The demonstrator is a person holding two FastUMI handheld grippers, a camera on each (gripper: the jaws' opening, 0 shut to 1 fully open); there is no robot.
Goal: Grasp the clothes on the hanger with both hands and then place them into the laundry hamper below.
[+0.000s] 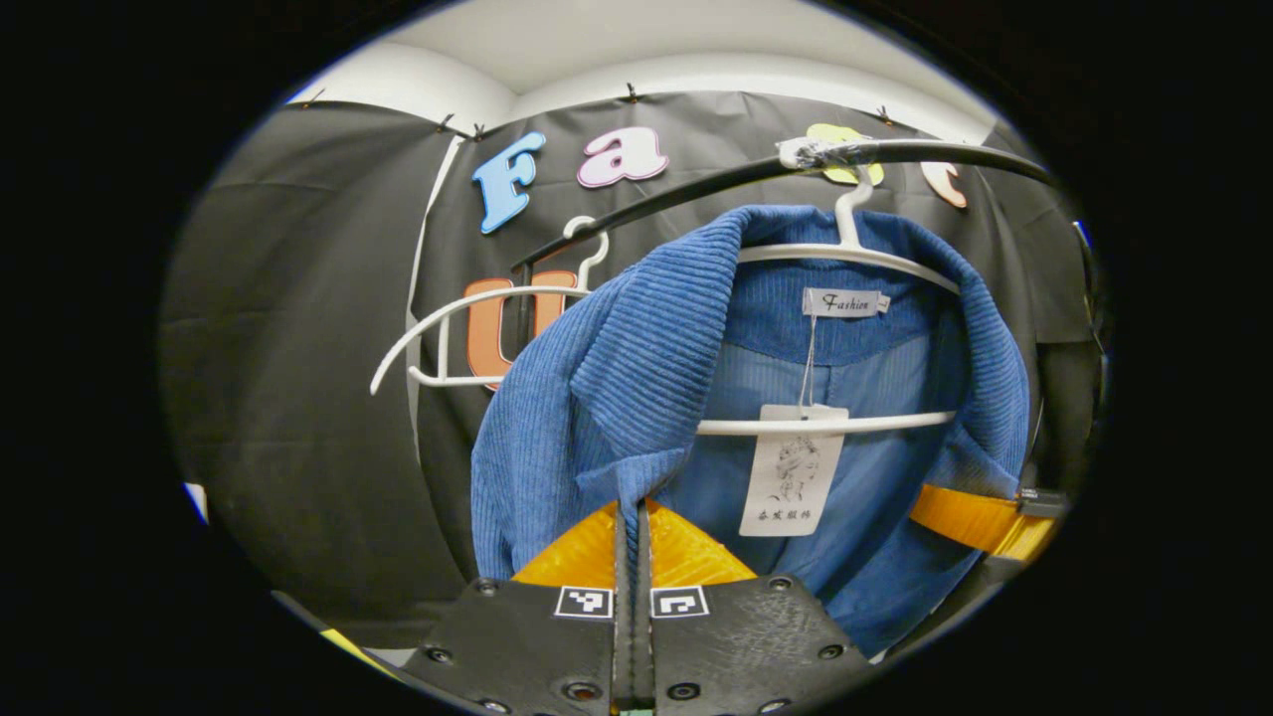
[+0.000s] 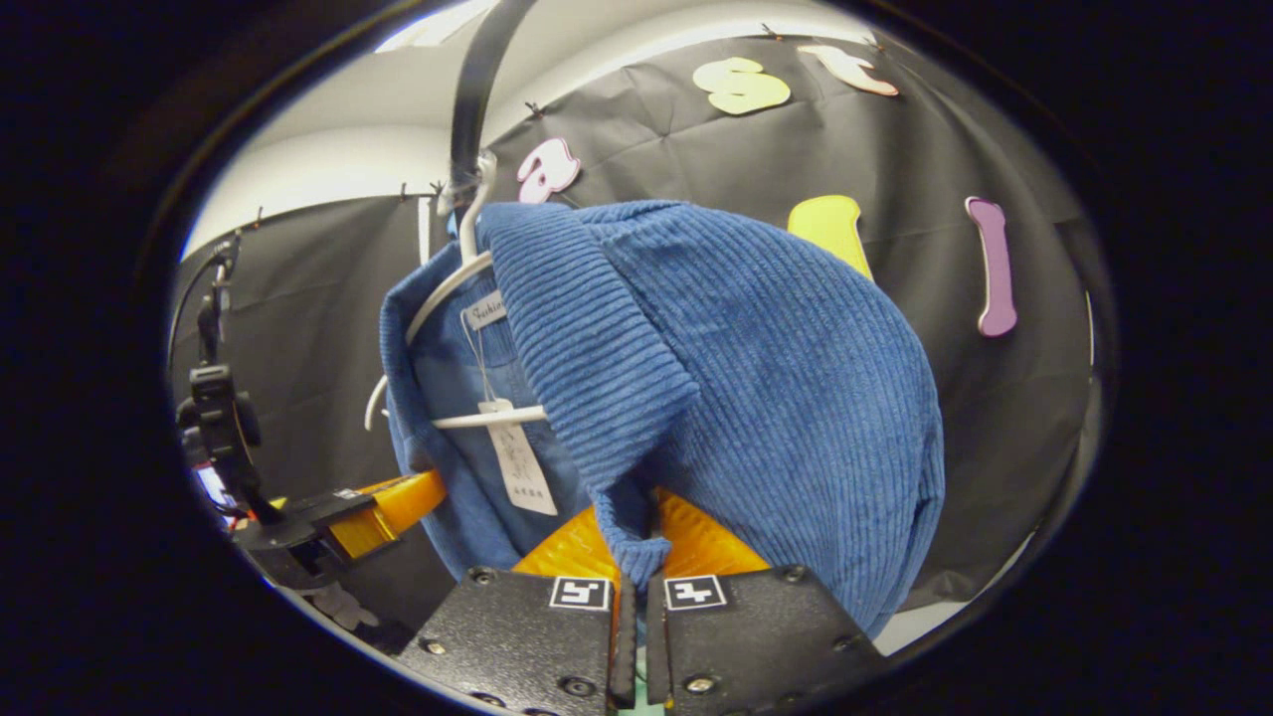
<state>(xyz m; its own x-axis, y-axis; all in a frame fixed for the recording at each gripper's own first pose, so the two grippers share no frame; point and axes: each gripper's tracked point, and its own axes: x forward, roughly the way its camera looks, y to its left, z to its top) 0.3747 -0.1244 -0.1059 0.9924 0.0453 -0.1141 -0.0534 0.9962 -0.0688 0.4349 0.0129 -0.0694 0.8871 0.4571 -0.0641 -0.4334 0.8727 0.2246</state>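
Note:
A blue corduroy jacket (image 1: 617, 378) hangs on a white hanger (image 1: 845, 254) hooked over a black rail (image 1: 696, 189). A paper tag (image 1: 793, 472) dangles inside the collar. My left gripper (image 1: 631, 517) is shut on the jacket's front edge, its orange fingers (image 1: 582, 552) pressed together around the cloth. In the right gripper view the jacket (image 2: 756, 378) bulges close, and my right gripper (image 2: 635, 542) is shut on a fold of its other front edge. The left gripper (image 2: 383, 512) shows at the lower left of that view, against the cloth.
A second, bare white hanger (image 1: 467, 328) hangs on the rail to the left of the jacket. A dark stand with a device (image 2: 219, 408) rises at the far left of the right gripper view. Black cloth wall lies behind everything.

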